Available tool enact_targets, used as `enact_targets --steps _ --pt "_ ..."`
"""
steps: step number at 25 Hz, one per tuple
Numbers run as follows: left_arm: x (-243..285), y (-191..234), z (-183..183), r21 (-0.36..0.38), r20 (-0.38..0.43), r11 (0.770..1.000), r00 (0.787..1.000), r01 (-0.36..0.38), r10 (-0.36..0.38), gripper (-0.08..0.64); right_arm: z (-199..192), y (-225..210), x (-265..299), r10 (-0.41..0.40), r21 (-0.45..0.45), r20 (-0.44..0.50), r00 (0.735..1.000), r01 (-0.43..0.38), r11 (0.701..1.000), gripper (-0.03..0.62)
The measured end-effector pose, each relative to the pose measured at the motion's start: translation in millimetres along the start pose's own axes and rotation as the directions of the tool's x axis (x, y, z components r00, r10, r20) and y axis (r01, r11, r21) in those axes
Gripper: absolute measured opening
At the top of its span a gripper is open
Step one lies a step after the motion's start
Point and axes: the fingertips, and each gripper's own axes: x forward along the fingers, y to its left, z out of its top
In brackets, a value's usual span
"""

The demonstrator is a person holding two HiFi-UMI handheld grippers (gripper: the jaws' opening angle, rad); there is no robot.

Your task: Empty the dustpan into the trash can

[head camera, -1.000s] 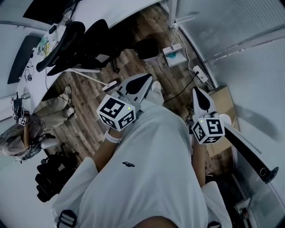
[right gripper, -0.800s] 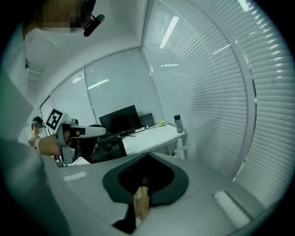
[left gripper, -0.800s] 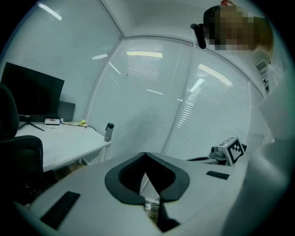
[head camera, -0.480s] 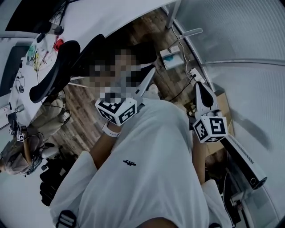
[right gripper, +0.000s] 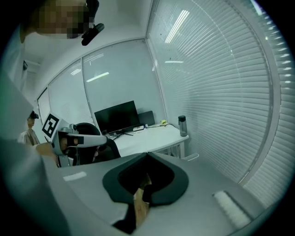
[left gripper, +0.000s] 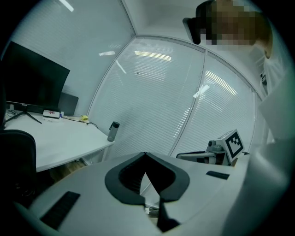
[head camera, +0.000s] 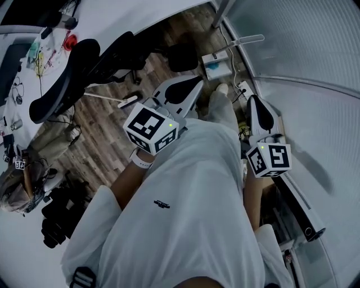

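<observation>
Head view looks down the person's white shirt to a wood floor point(head camera: 107, 132), with the left gripper point(head camera: 193, 88) and the right gripper point(head camera: 254, 102) both held out ahead and tipped slightly downward. Each gripper view shows its jaws closed tip to tip with nothing between them, so both hands are empty. Neither the dustpan nor the trash can is identifiable in any view. The floor ahead holds an office chair point(head camera: 73, 73) beside the white worktop point(head camera: 129, 14). A small white-and-teal thing point(head camera: 216, 64) sits at the floor's far edge under the blinds, too small to name. So where the dustpan lies relative to either gripper cannot be told. The step in hand looks like finding and reaching it. To do that well, scan the floor along the blinds and under the worktop, and spread one gripper's jaws before arriving. Then clamp the handle so the pan stays level and nothing spills on the way to the can.
</observation>
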Motion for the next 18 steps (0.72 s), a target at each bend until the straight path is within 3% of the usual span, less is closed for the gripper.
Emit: enact_targets --steps 10,18 --pt "17 -9 -14 0.016 -0.018 1.0 1.0 -0.02 0.02 0.008 -19 -9 9 0.078 -0.011 -0.049 0.996 -0.078 0.997 0.012" --pt "47 -20 -41 0.029 -0.084 0.999 0.996 -0.022 0.024 0.008 -17 -36 24 0.101 -0.031 -0.034 0.994 -0.102 0.994 0.012"
